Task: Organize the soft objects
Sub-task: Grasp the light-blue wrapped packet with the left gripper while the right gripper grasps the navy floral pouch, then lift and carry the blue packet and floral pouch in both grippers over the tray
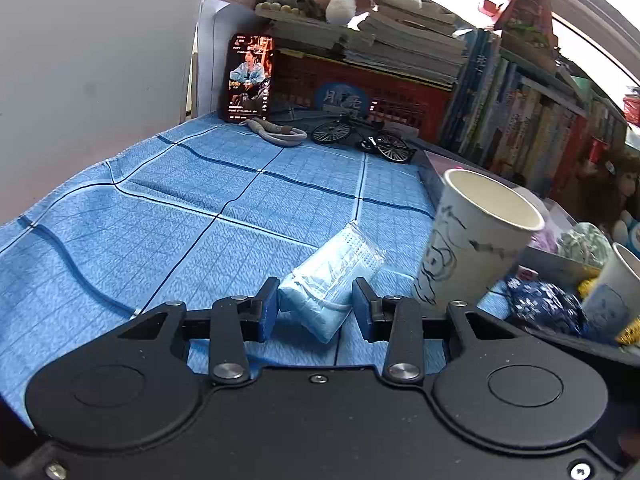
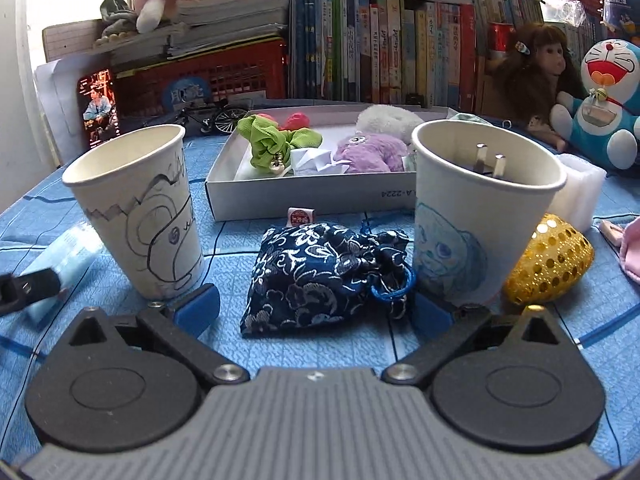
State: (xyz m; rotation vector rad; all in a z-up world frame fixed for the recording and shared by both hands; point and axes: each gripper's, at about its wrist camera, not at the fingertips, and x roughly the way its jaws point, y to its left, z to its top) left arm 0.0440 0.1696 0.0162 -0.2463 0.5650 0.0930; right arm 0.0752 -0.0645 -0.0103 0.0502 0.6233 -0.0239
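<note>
In the left wrist view my left gripper point(image 1: 315, 304) is open, its blue pads on either side of a wrapped light-blue face mask pack point(image 1: 332, 276) lying on the blue cloth. In the right wrist view my right gripper point(image 2: 316, 312) is open wide around a dark blue floral drawstring pouch point(image 2: 320, 276) lying on the cloth. The mask pack point(image 2: 68, 256) and a left finger show at the left edge there. A white open box point(image 2: 304, 196) behind the pouch holds a green cloth piece point(image 2: 272, 142), a purple plush point(image 2: 370, 152) and a white plush point(image 2: 384, 118).
Two paper cups flank the pouch: a left one with black drawing point(image 2: 140, 208), also in the left wrist view point(image 1: 476, 240), and a right one point(image 2: 480, 208) holding a plug. A gold sequin piece point(image 2: 548, 260), white foam block point(image 2: 580, 188), dolls, books, a phone point(image 1: 250, 76) and a model bicycle point(image 1: 360, 138) stand around.
</note>
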